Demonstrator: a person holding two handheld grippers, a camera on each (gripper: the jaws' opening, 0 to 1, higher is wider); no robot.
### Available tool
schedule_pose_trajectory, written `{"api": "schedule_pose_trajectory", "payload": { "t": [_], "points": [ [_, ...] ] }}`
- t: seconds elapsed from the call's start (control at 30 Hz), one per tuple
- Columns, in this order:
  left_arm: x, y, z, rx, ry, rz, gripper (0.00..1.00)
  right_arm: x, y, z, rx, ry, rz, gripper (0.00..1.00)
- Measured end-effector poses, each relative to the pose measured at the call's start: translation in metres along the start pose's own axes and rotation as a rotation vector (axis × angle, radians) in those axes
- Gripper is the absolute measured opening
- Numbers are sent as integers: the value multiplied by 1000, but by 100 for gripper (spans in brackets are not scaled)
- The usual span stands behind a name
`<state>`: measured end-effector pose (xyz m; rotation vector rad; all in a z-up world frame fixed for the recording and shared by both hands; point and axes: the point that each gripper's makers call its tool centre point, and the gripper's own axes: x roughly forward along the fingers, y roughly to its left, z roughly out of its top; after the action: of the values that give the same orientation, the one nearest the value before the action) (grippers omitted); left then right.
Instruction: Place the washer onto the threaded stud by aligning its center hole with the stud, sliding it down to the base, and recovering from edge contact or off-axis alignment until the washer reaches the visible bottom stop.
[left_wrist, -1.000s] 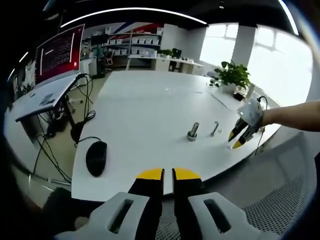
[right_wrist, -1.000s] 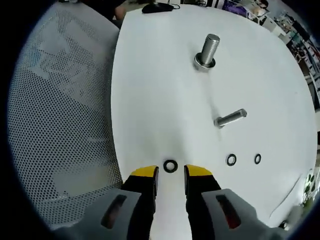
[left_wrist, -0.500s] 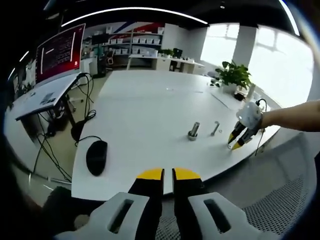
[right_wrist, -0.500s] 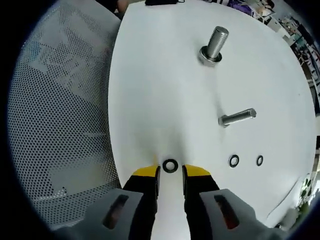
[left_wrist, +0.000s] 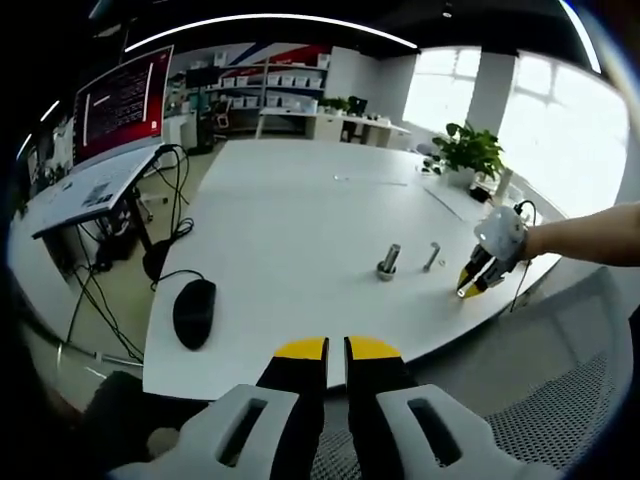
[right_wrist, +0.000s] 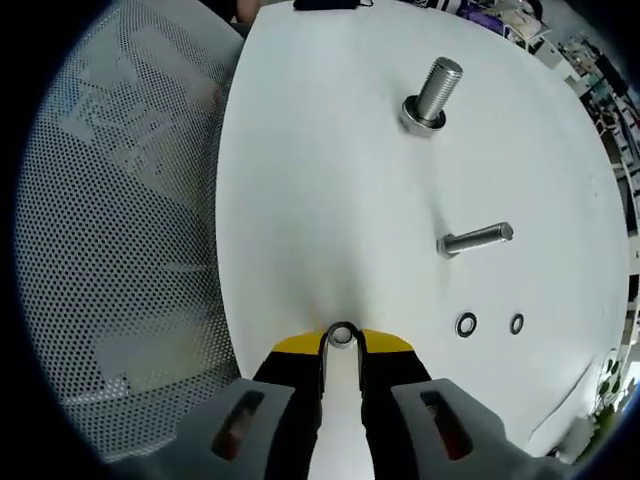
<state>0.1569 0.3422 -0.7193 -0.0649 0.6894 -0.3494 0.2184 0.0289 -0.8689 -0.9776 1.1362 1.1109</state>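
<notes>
Pinching a washer (right_wrist: 341, 335) flat on the table (right_wrist: 320, 180), the right gripper (right_wrist: 341, 342) has yet to carry it to the upright stud (right_wrist: 432, 96); the left gripper (left_wrist: 335, 350) idles, jaws pressed nearly together.

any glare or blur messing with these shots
Left gripper view: windows blow out white, and fisheye bends the table edges. Right gripper view: table bright but even, washer and upright stud sharp.
</notes>
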Motion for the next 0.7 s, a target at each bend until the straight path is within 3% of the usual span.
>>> {"api": "schedule_pose_trajectory", "payload": {
  "t": [0.27, 0.7],
  "points": [
    [0, -1, 0, 3, 0, -3, 4, -1, -3, -2, 59, -54, -3, 13],
    [0, -2, 1, 2, -5, -6, 4, -12, -12, -2, 80, -39, -4, 13]
  ]
}}
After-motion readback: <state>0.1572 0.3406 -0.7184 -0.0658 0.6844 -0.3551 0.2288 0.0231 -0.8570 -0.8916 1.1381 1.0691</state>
